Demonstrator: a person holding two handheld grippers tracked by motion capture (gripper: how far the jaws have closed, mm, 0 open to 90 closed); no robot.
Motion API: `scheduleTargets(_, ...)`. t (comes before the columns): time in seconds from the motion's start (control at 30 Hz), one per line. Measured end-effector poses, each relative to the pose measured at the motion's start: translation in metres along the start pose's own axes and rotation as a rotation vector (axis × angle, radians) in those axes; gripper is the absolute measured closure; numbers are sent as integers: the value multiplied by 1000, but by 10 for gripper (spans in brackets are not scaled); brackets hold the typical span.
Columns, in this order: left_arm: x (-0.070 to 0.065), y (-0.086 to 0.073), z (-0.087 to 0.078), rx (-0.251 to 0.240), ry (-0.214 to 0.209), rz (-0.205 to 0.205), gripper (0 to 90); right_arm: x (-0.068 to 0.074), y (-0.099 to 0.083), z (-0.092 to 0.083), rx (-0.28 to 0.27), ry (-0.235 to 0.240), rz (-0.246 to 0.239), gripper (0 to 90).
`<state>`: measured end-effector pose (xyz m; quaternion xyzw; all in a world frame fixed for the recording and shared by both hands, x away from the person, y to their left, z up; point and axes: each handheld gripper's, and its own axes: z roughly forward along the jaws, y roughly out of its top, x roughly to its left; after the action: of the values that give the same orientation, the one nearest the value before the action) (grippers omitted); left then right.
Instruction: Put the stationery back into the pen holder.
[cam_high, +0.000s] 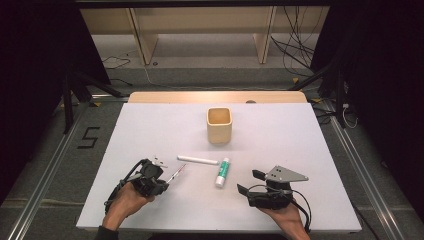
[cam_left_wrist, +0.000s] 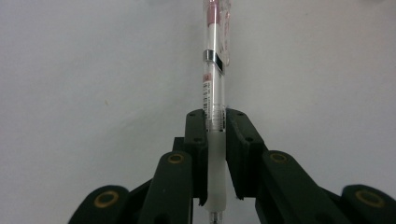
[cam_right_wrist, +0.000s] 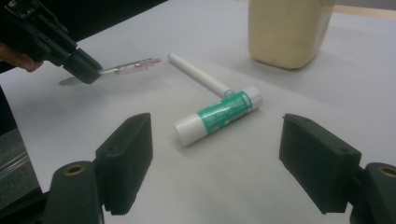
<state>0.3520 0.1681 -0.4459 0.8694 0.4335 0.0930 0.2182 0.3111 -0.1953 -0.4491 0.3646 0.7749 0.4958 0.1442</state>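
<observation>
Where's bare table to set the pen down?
Free: the wide strip left of the cup, and the right side beyond the right gripper. Crowded: mid-table, where the white stick and glue stick lie close beside the pen in the left gripper.

**What the pictures left out**

In the left gripper view the clear pen (cam_left_wrist: 214, 88) ran off the top edge, so its far end was cut away, and the print on its label was too small to read. Its frosted grip section sat partly hidden between the pads of the left tongs (cam_left_wrist: 215, 135). In the right gripper view the beige cup (cam_right_wrist: 288, 29) lost its rim to the top edge. The glue stick (cam_right_wrist: 218, 115) bore lettering too blurred to read.
</observation>
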Motion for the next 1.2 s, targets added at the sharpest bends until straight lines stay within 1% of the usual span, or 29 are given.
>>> scheduleTargets(0.07, -3, 4, -2, -9, -16, 14, 792, 3, 2, 0, -11, 7, -3, 264)
scheduleTargets(0.2, -12, 14, -4, -11, -56, 55, 792, 10, 6, -1, -30, 23, -35, 262)
scheduleTargets(0.33, -21, 22, -3, -9, -80, 91, 792, 18, 8, -1, -46, 35, -74, 259)
scheduleTargets(0.4, -24, 26, -2, -6, -89, 108, 792, 20, 8, -1, -49, 40, -85, 259)
scheduleTargets(0.43, -26, 29, -2, -6, -96, 116, 792, 23, 9, 0, -54, 43, -105, 259)
scheduleTargets(0.47, -27, 31, -2, -2, -104, 126, 792, 23, 9, 0, -54, 43, -105, 259)
scheduleTargets(0.5, -29, 33, -2, -4, -108, 134, 792, 27, 9, 2, -55, 35, -133, 258)
scheduleTargets(0.53, -31, 35, -2, -1, -118, 144, 792, 27, 9, 2, -55, 35, -133, 258)
scheduleTargets(0.63, -35, 41, -4, -4, -134, 164, 792, 34, 8, 5, -55, 36, -172, 258)
scheduleTargets(0.67, -36, 42, -6, -6, -135, 169, 792, 39, 8, 7, -56, 35, -200, 259)
scheduleTargets(0.7, -37, 43, -7, -16, -140, 169, 792, 41, 8, 9, -55, 35, -210, 260)
scheduleTargets(0.73, -38, 43, -9, -17, -153, 177, 792, 43, 8, 11, -57, 38, -219, 260)
scheduleTargets(0.77, -38, 43, -9, -17, -153, 177, 792, 43, 8, 11, -57, 38, -219, 260)
scheduleTargets(0.8, -38, 42, -9, -16, -153, 178, 792, 45, 9, 13, -57, 40, -232, 259)
scheduleTargets(0.9, -37, 39, -10, -10, -151, 182, 792, 55, 9, 17, -52, 39, -298, 260)
scheduleTargets(0.93, -37, 39, -10, -12, -150, 185, 792, 62, 9, 21, -46, 36, -340, 260)
scheduleTargets(0.97, -37, 40, -10, -16, -152, 181, 792, 62, 9, 21, -46, 36, -340, 260)
scheduleTargets(1.0, -38, 40, -9, -15, -154, 184, 792, 65, 9, 23, -42, 32, -361, 260)
scheduleTargets(1.03, -38, 40, -9, -11, -159, 189, 792, 70, 8, 27, -31, 25, -398, 262)
scheduleTargets(1.07, -39, 40, -9, -14, -160, 190, 792, 70, 8, 27, -31, 25, -398, 262)
scheduleTargets(1.1, -39, 40, -9, -14, -159, 190, 791, 73, 6, 30, -21, 17, -418, 262)
scheduleTargets(1.13, -39, 40, -9, -15, -159, 191, 792, 78, 5, 34, -3, -5, -475, 263)
scheduleTargets(1.17, -38, 40, -10, -16, -159, 193, 792, 78, 5, 34, -3, -5, -475, 263)
scheduleTargets(1.2, -38, 39, -10, -14, -160, 196, 791, 80, 4, 36, 1, -13, -502, 263)
